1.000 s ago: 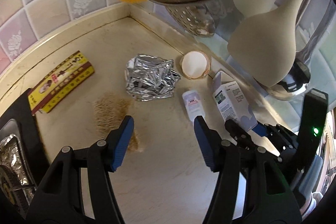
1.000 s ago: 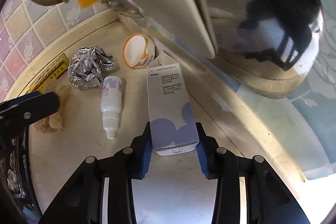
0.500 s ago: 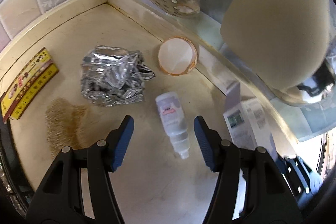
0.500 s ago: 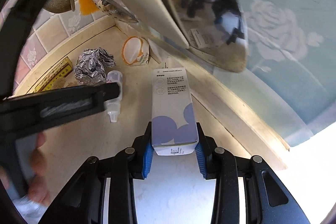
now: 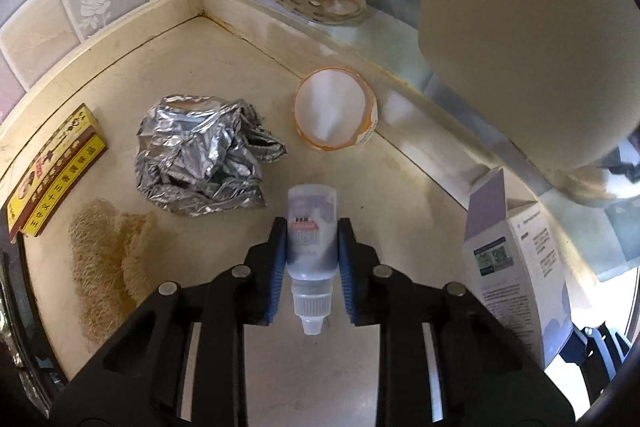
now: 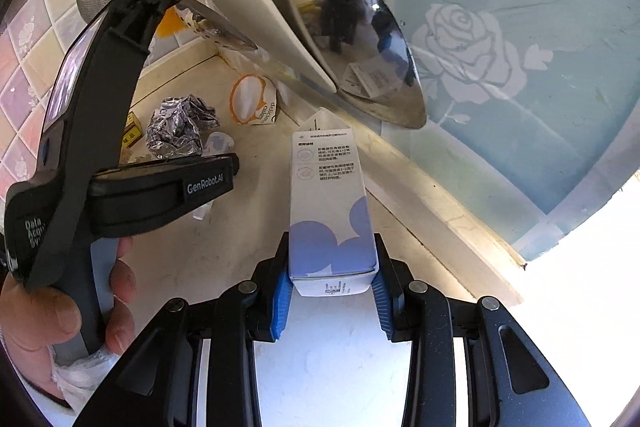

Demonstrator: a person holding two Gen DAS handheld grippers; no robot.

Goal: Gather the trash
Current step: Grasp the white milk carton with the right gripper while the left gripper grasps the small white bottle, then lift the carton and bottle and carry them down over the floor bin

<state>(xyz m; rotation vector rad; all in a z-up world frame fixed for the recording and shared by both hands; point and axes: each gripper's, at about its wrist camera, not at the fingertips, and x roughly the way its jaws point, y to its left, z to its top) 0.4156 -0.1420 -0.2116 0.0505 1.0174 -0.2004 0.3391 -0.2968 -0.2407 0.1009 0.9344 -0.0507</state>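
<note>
Cream countertop (image 5: 224,75), tiled corner, utensils hanging low. Your left gripper (image 5: 311,267) has just closed on the dropper bottle (image 5: 311,239), mid-counter beside the foil wad (image 5: 200,157). Your right gripper (image 6: 331,291) clamps the carton (image 6: 330,211) near the back edge. Careful: that slick bottle may squirt out, and lifting risks clipping the ladle (image 6: 352,39).

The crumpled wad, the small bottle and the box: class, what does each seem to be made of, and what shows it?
Wad: probably aluminium foil; shiny silver, sharply creased.
Bottle: likely translucent plastic, matt and cloudy, with a ribbed cap.
Box: apparently printed cardboard; flat folded panels, an open flap on top.
</note>
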